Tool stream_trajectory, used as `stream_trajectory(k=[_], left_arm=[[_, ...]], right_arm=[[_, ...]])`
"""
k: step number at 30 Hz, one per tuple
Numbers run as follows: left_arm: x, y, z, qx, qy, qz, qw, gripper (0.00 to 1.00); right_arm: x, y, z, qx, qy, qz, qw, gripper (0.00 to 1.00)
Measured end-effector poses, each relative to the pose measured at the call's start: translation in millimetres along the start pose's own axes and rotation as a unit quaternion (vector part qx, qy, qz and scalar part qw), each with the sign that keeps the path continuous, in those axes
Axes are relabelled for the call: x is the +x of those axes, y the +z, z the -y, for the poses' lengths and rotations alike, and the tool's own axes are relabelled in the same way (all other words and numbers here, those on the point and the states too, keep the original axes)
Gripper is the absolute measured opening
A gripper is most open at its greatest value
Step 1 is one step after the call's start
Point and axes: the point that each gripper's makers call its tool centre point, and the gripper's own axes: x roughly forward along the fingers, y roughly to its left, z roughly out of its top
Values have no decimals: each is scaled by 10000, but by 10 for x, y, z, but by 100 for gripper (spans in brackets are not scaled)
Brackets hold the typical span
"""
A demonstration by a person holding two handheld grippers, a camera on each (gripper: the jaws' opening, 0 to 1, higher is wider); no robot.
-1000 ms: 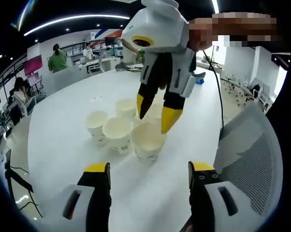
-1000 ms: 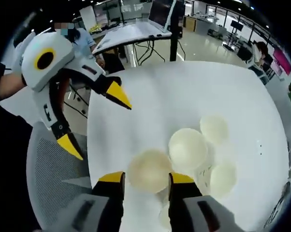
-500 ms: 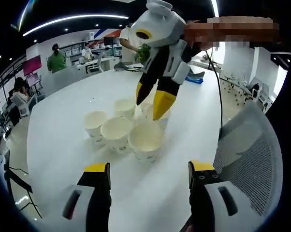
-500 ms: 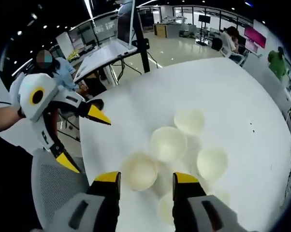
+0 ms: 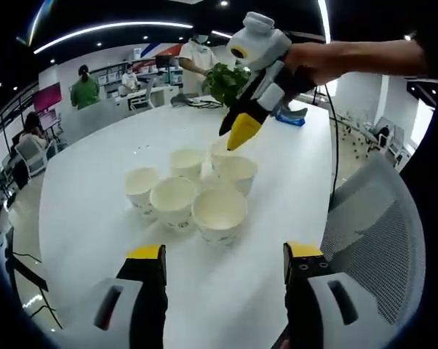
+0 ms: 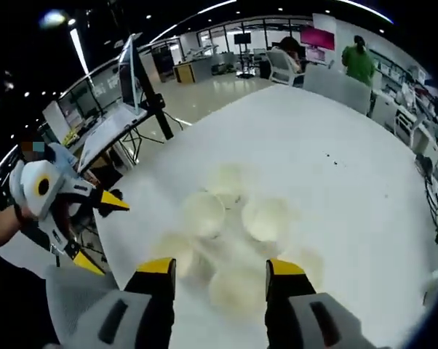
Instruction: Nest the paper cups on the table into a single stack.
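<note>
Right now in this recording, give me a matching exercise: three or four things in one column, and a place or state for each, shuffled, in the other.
Things:
1. right gripper
2. left gripper
3. paper cups
4. mesh chair back

Places or states:
A. upright and clustered on the white table, not one nested in another
B. beside the table's edge, at the right of the left gripper view
C. held above the cups, yellow tips pointing down
D. open and empty, jaws wide apart short of the cups

Pairs: 1-C, 2-D, 3-A, 4-B
</note>
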Motion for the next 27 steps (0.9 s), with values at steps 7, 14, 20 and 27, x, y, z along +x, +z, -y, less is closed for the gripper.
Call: stream_trajectory(k=[7, 14, 20, 27], left_arm=[[20, -3, -35, 23, -17, 3, 10000, 64], [35, 3, -35, 53, -41, -11, 10000, 64], [10, 21, -9, 53, -35, -14, 10000, 64], [30, -26, -75, 21, -18, -17, 10000, 63]], right_arm=[[-120, -214, 207, 593, -173, 125, 9980, 48], [-117, -363, 306, 896, -231, 82, 9957, 47], [-130, -377, 273, 990, -242, 66, 9948, 47], [-35, -411, 339, 1064, -258, -81, 9940, 47]])
